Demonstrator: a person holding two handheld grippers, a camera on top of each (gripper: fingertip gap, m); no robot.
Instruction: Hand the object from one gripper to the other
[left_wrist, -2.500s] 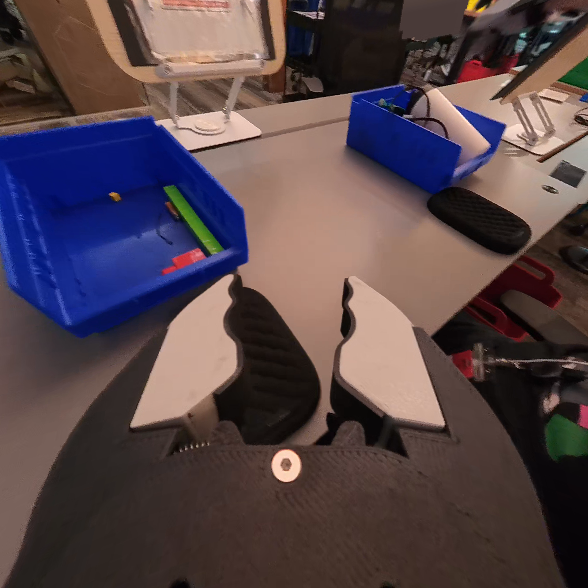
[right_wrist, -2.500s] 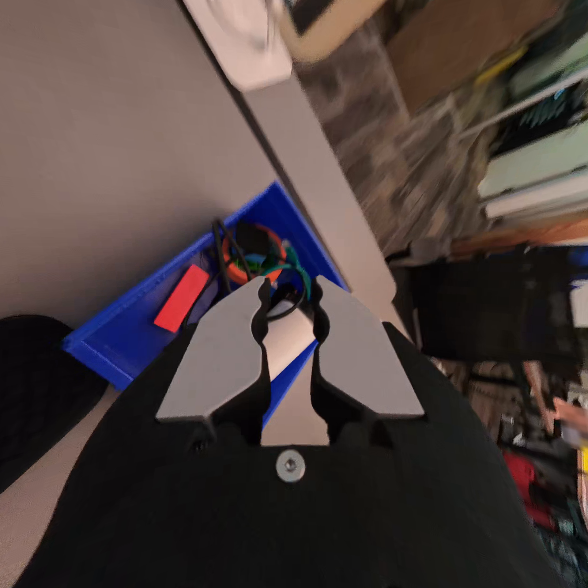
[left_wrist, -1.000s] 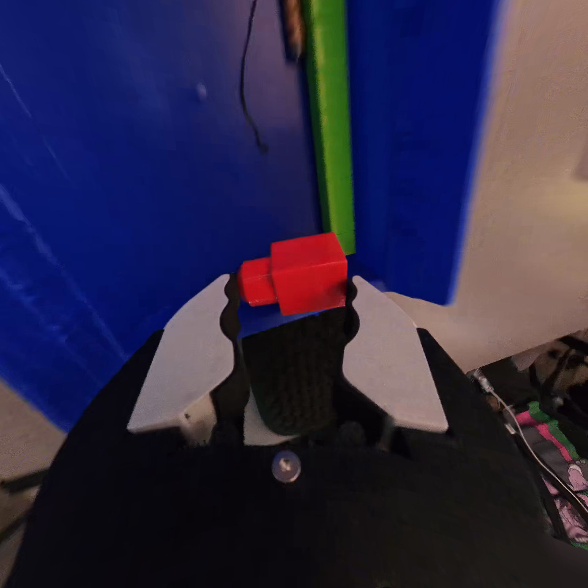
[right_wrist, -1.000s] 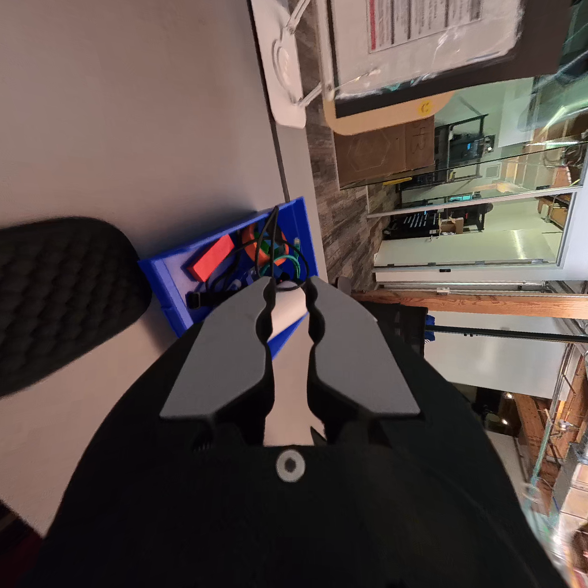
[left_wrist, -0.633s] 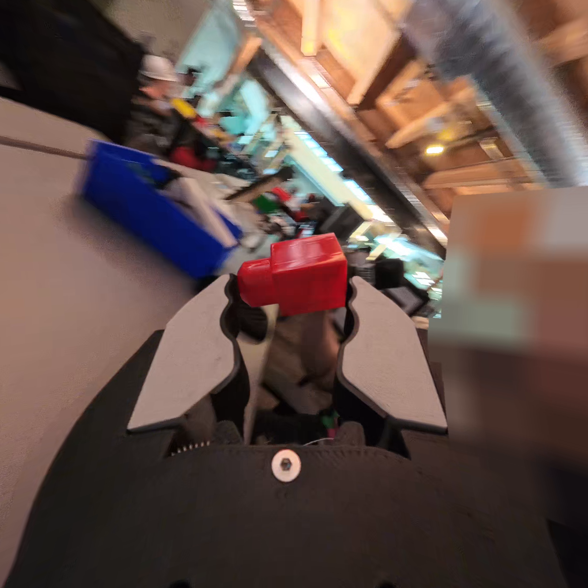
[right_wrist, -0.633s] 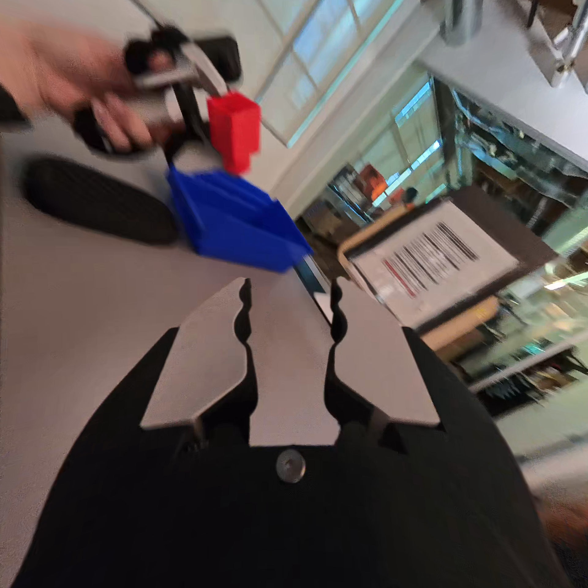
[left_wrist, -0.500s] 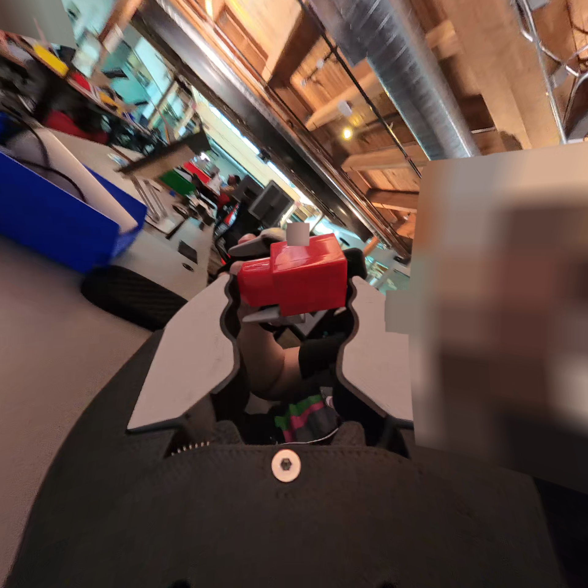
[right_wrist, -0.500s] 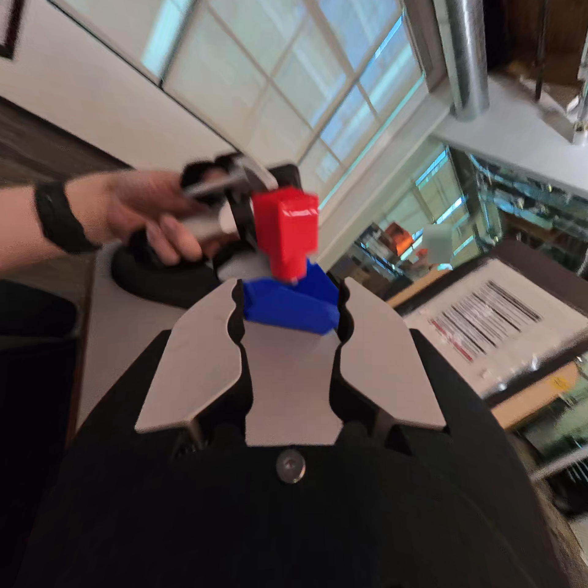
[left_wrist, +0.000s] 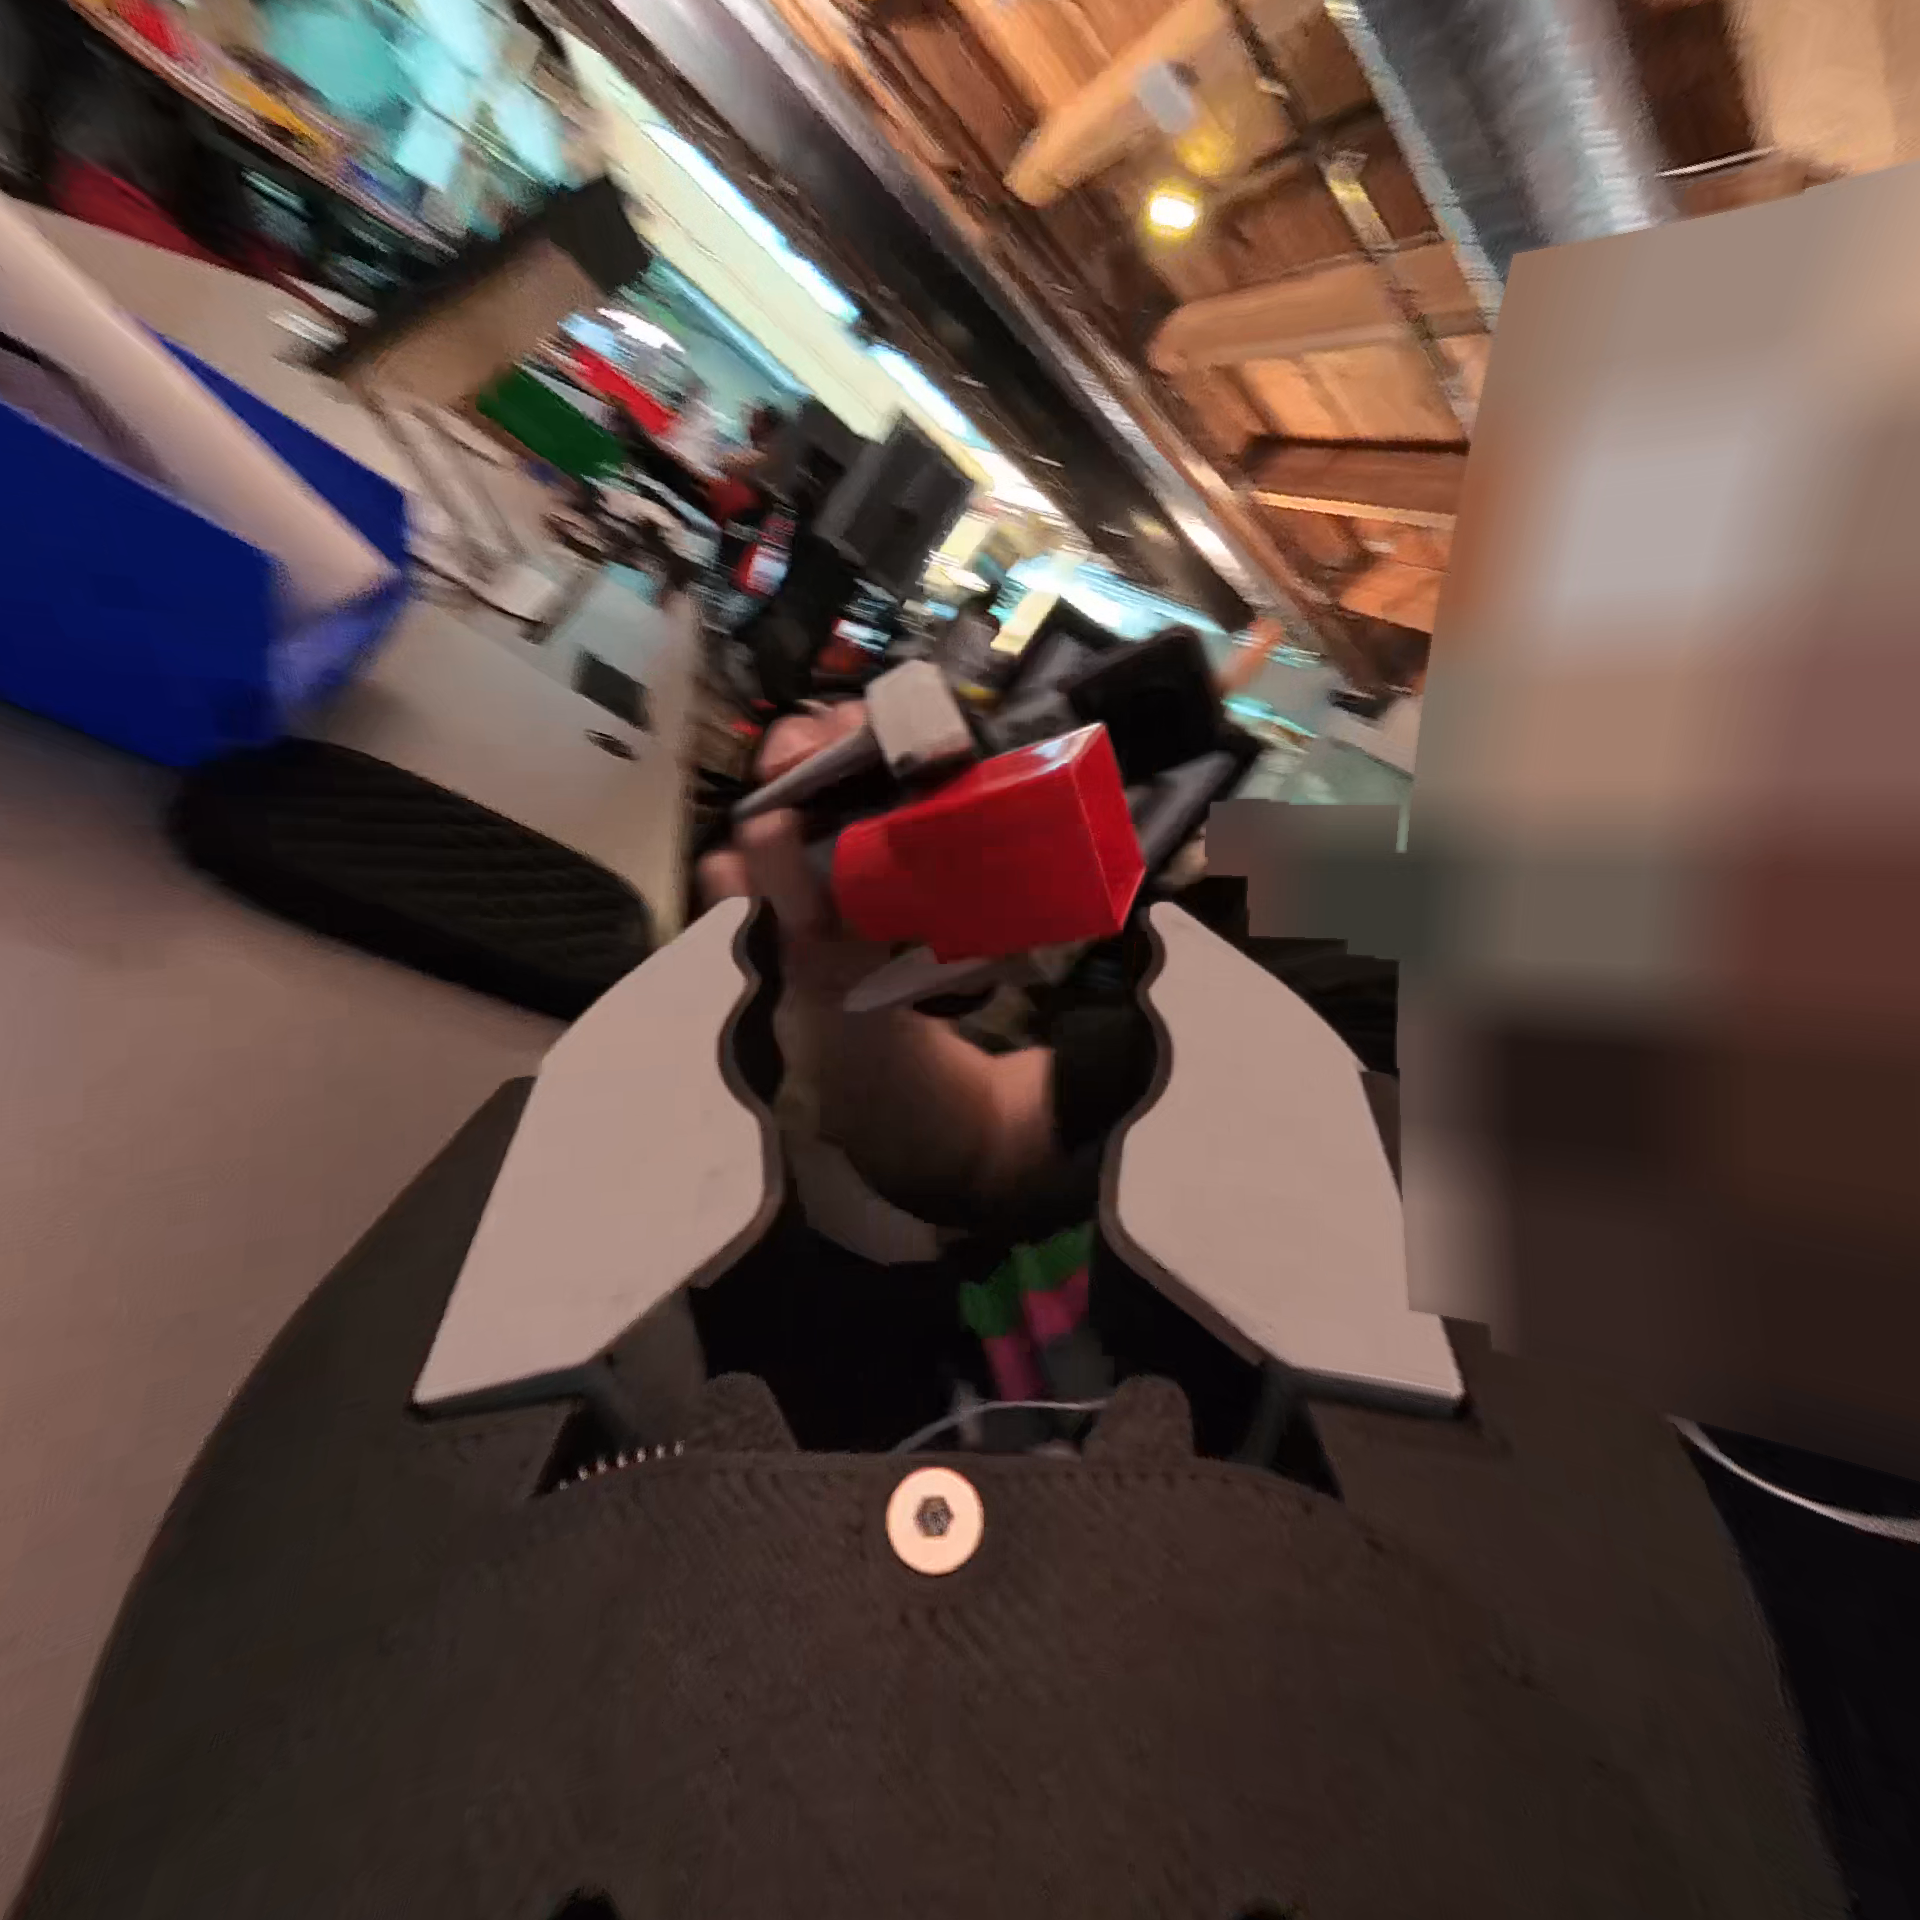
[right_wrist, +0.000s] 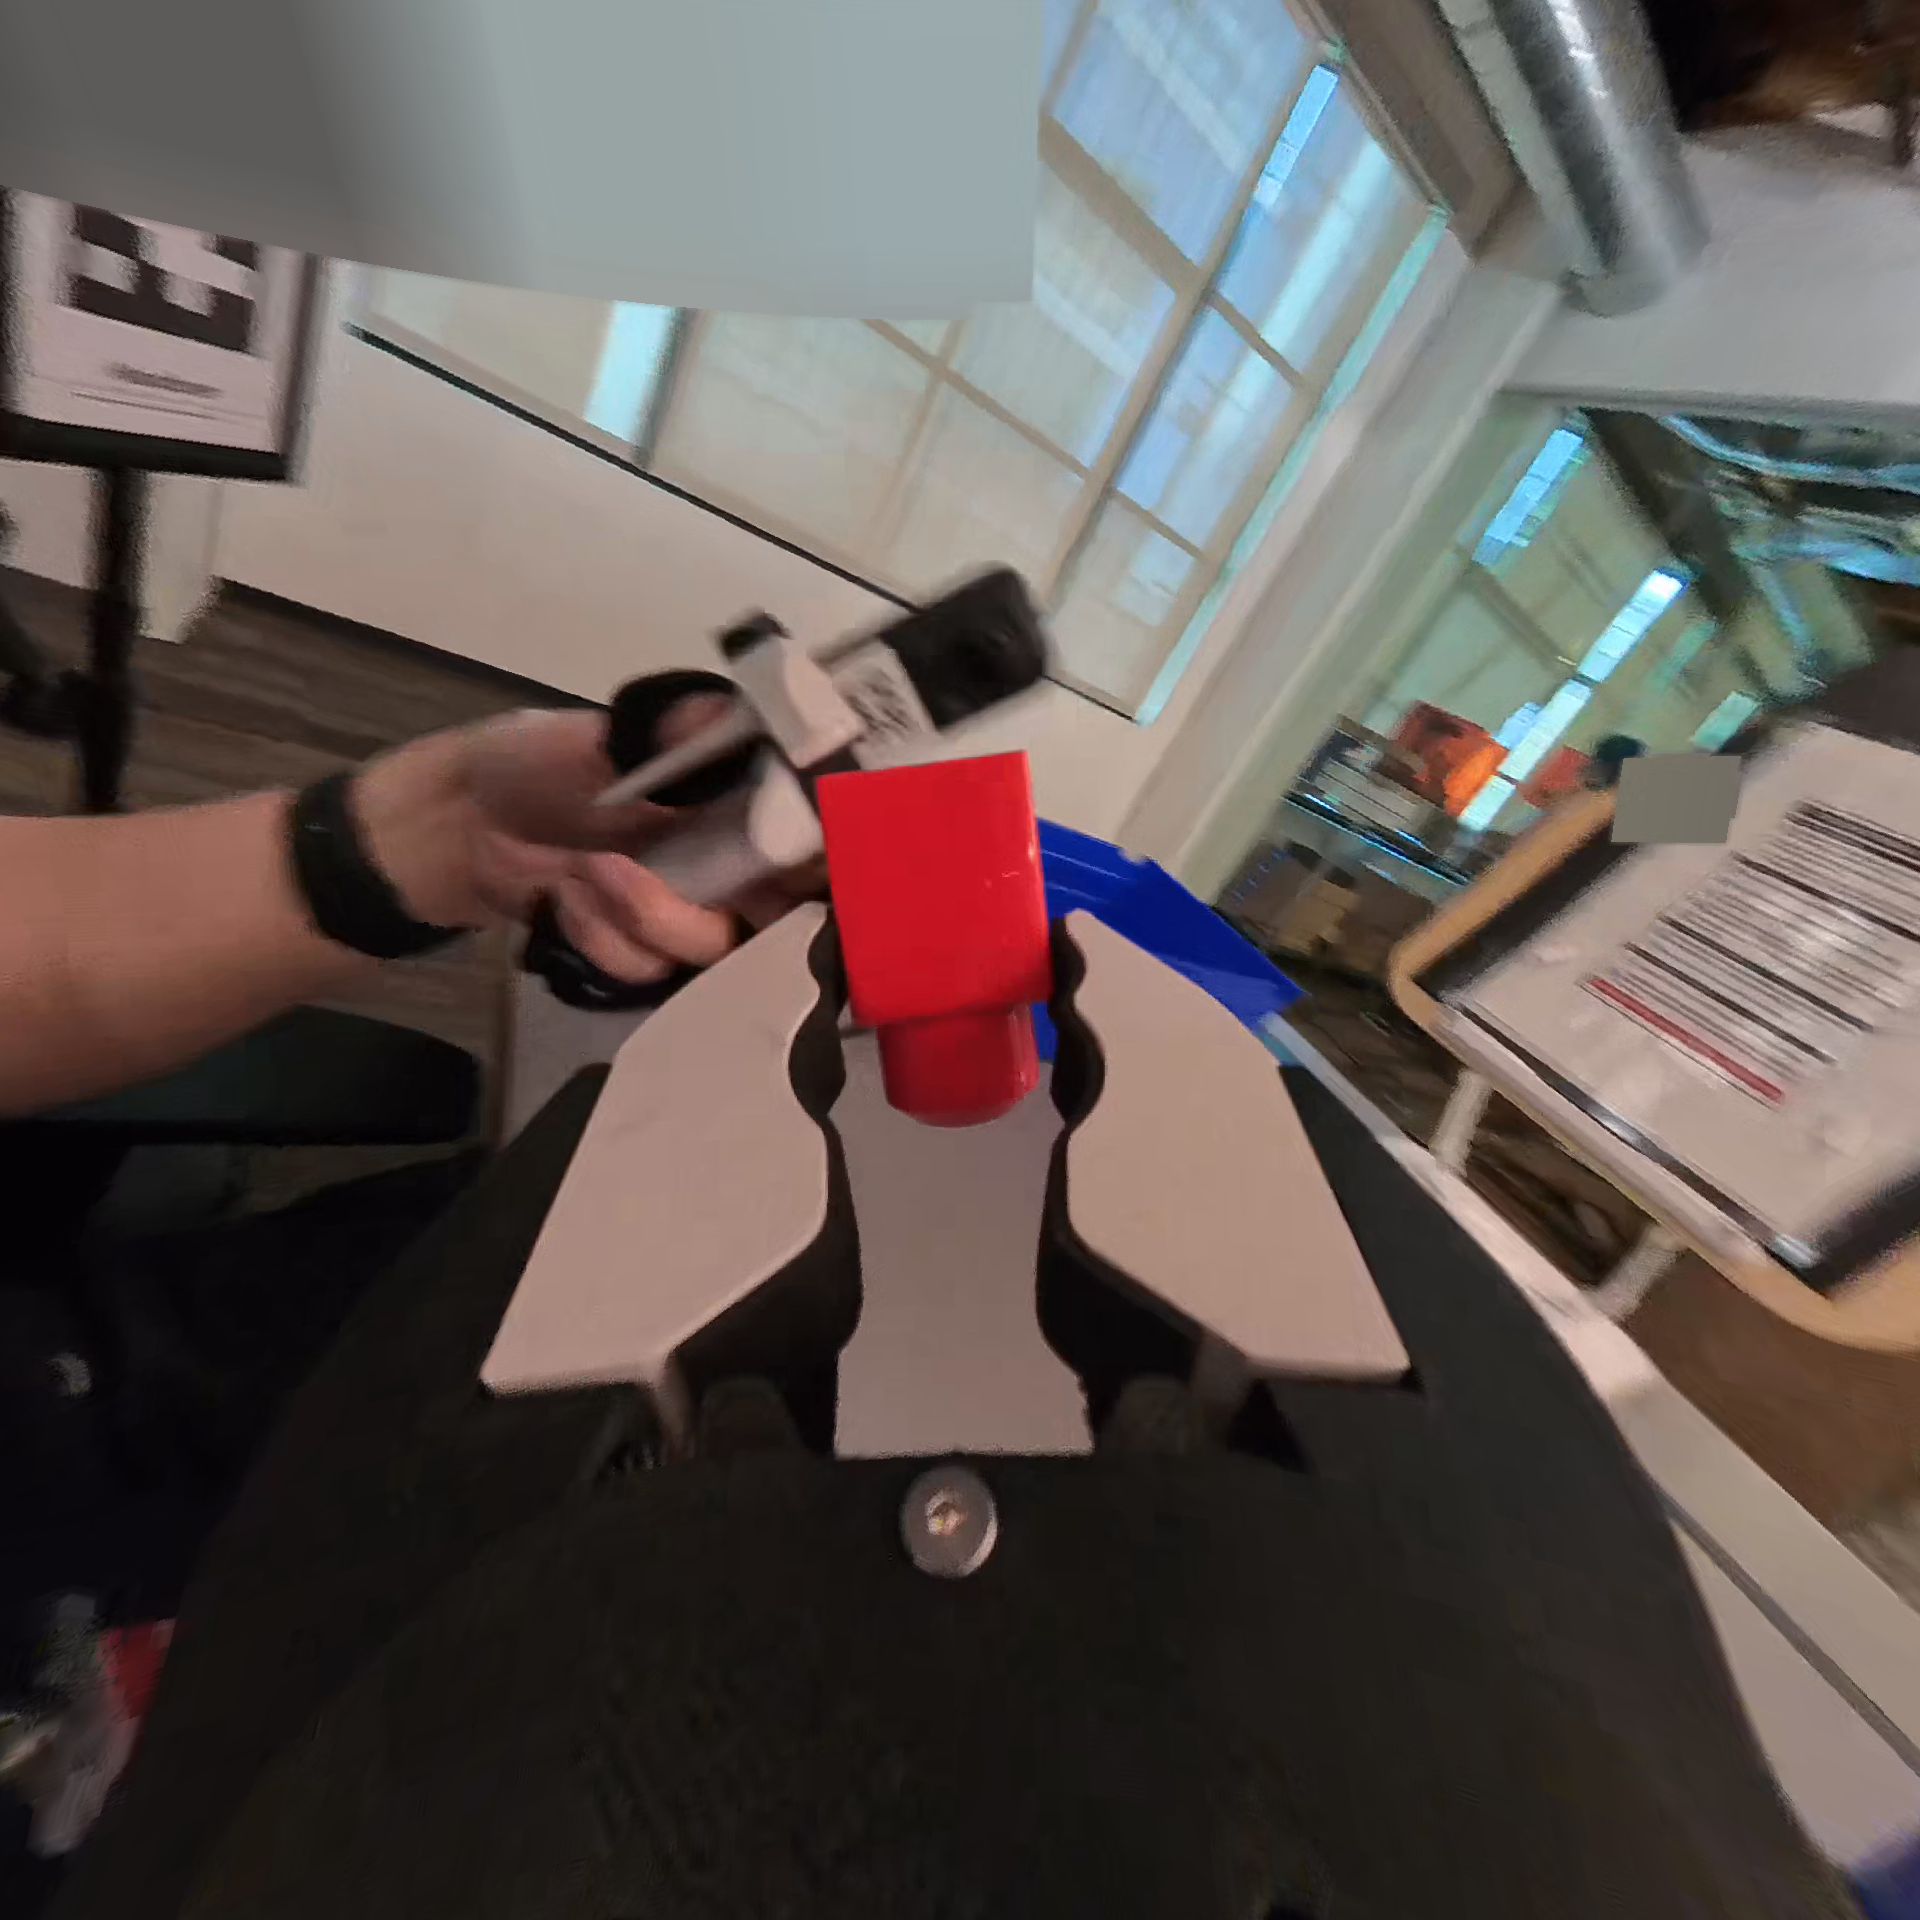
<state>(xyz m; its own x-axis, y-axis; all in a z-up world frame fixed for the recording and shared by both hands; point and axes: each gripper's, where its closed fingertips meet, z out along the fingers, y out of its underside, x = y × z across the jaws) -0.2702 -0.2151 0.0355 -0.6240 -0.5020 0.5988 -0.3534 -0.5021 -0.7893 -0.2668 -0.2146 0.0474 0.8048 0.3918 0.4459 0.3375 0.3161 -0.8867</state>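
The object is a red plastic block (right_wrist: 930, 883) with a round stub at one end. My right gripper (right_wrist: 940, 940) is shut on it, and the block stands up between the two fingertips with the stub pointing toward the camera. My left gripper (left_wrist: 945, 920) is open and empty. In the left wrist view the red block (left_wrist: 987, 857) hangs tilted just beyond my left fingertips, clamped between the right gripper's grey fingers (left_wrist: 920, 722). A hand (right_wrist: 540, 831) holds the left gripper just behind the block in the right wrist view.
A blue bin (left_wrist: 125, 623) and a black oval case (left_wrist: 416, 894) sit on the grey table (left_wrist: 156, 1143) at the left. In the right wrist view another blue bin (right_wrist: 1153, 914) lies behind the block, and a sheet on a stand (right_wrist: 1714, 987) is at the right. The grippers are tip to tip, or close to it. The black oval case (left_wrist: 416, 894) is about equally far from each gripper, around 25 cm.
The left gripper lifted the red block out of its bin and brought it to the right gripper. The right gripper closed on the block; the left gripper let go and drew back.
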